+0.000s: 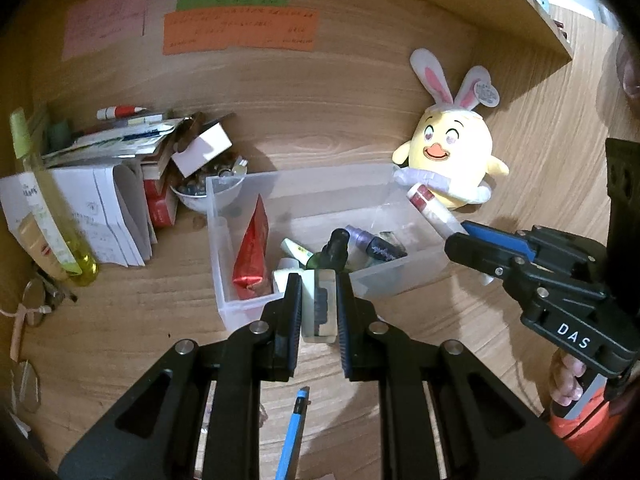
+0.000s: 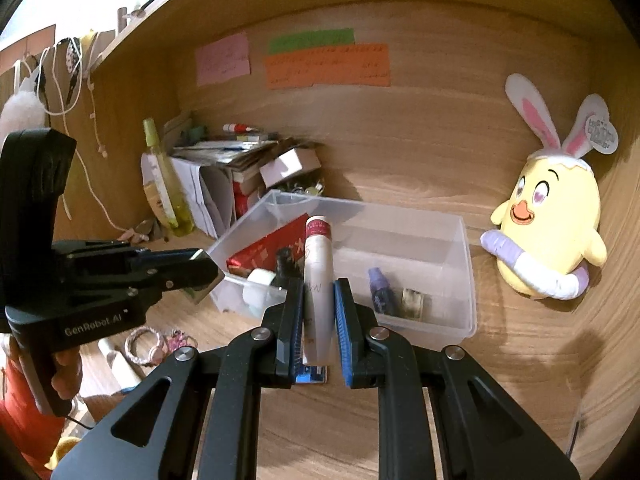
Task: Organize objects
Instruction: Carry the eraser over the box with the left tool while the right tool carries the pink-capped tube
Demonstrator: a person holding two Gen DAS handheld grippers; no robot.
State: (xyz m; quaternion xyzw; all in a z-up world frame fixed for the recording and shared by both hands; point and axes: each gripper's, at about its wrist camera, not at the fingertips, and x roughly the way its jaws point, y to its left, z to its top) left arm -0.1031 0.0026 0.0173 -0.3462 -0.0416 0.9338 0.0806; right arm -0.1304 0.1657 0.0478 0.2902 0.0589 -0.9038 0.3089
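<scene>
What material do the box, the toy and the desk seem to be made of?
Box: looks like translucent, smooth plastic; the items inside show through its walls.
Toy: looks like soft plush fabric, yellow, matte, with felt-like ears.
Desk: wood-grain surface, satin; whether solid wood or laminate cannot be told.

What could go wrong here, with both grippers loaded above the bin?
1. The right gripper pinches the white tube near its lower end; most of it sticks out, so it could pivot or slip.
2. The left gripper holds a small clear block, a slick-looking grip.
3. The clear plastic bin is crowded near the dark bottle; a drop there may knock things over.
</scene>
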